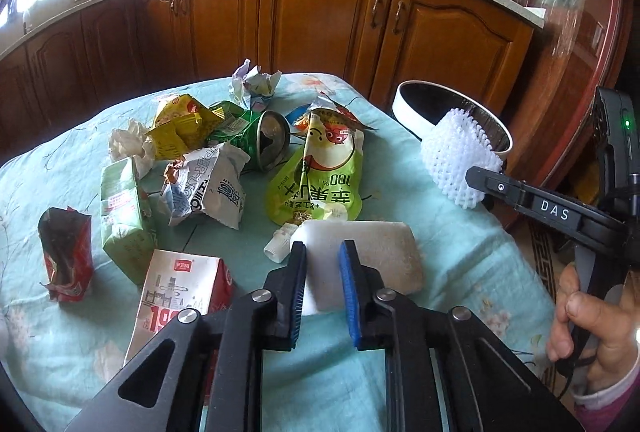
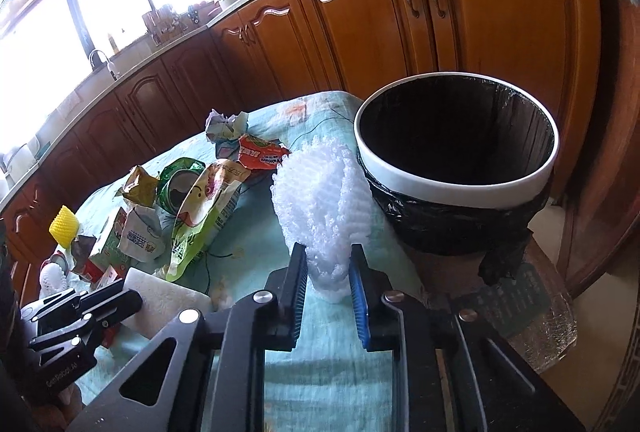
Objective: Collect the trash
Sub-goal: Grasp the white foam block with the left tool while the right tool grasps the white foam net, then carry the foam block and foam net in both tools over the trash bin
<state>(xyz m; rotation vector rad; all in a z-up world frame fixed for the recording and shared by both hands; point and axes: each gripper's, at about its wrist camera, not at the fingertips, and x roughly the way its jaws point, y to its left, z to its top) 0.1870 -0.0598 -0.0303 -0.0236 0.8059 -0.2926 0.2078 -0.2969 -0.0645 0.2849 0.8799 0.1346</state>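
My left gripper [image 1: 323, 252] is closed around the near edge of a white foam slab [image 1: 372, 256] that lies on the table. My right gripper [image 2: 329, 256] is shut on a white foam fruit net [image 2: 324, 199] and holds it up just left of the trash bin [image 2: 456, 187], which has a white rim and a black liner. In the left wrist view the net [image 1: 456, 155] hangs in front of the bin [image 1: 404, 103]. Trash lies in a pile: a green juice pouch [image 1: 324, 171], a crushed green can [image 1: 264, 139], a white wrapper [image 1: 208, 187].
More trash lies on the light blue tablecloth [image 1: 460, 252]: a red bag [image 1: 66, 256], a green carton [image 1: 122, 216], a red-and-white carton [image 1: 180, 296], yellow wrappers [image 1: 180, 123], crumpled paper [image 1: 252, 83]. Brown kitchen cabinets [image 1: 320, 19] stand behind. The bin stands on a stool off the table's right corner.
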